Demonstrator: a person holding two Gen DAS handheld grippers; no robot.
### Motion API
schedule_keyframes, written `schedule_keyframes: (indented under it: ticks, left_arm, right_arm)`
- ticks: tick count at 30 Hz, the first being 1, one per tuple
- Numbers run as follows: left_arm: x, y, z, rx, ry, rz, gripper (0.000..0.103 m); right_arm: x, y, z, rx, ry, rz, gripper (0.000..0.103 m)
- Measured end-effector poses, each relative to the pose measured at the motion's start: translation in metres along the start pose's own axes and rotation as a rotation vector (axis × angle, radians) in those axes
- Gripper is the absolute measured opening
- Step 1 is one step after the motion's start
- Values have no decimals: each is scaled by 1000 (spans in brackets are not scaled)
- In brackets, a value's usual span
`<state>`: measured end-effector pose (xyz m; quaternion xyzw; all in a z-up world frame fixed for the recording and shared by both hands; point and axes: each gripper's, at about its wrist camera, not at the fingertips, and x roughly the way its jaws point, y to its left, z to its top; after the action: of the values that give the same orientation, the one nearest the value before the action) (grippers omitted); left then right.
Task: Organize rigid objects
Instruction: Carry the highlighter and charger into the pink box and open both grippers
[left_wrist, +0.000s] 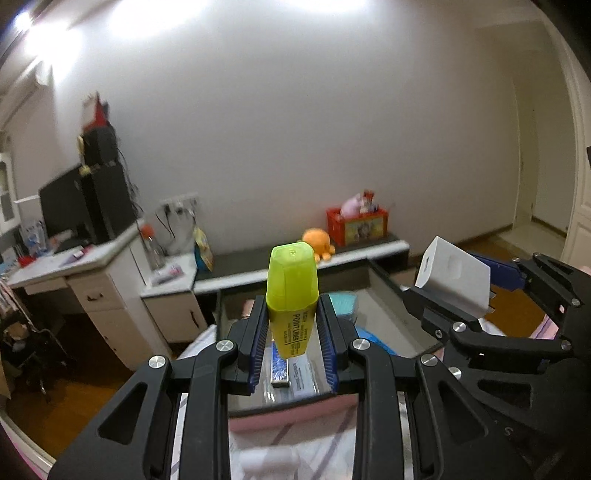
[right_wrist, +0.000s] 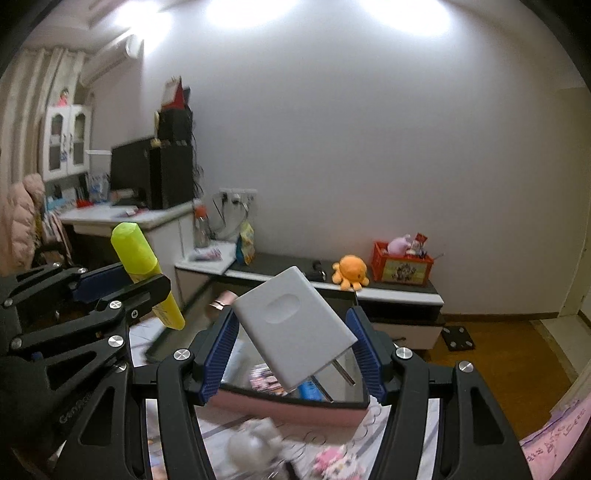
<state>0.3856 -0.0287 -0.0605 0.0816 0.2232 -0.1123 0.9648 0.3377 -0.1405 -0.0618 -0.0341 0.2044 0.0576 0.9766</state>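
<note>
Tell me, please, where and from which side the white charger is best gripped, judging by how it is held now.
Grip the white charger across its two broad flat faces, mid-body, as the right gripper does now. Come from the end with the prongs, so the pads meet flat plastic and the metal pins stay clear of them.

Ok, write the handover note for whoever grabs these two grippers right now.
Left gripper: shut on the yellow highlighter, cap up.
Right gripper: shut on the white charger plug, tilted, prongs toward the lower right.
Both are carried in the air above the pink-sided box, which stands open on the bed and already holds some small packets.
Done: both items picked up.
Left: probably set the highlighter and the charger into the box and let go; more small things lie on the bedding in front of the box, blurred.
</note>
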Motion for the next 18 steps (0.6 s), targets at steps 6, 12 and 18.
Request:
schedule_keyframes:
  ticks: [6, 12, 18]
  left_arm:
    - [85, -9, -14, 25, 154, -26, 27]
    - [127, -18, -33, 54, 222, -49, 26]
    - [133, -17, -33, 50, 210, -16, 35]
  right_arm:
    - [70, -16, -16, -6, 144, -25, 62]
    - [112, -25, -39, -12, 265, -45, 62]
    - [118, -32, -43, -11, 279, -78, 63]
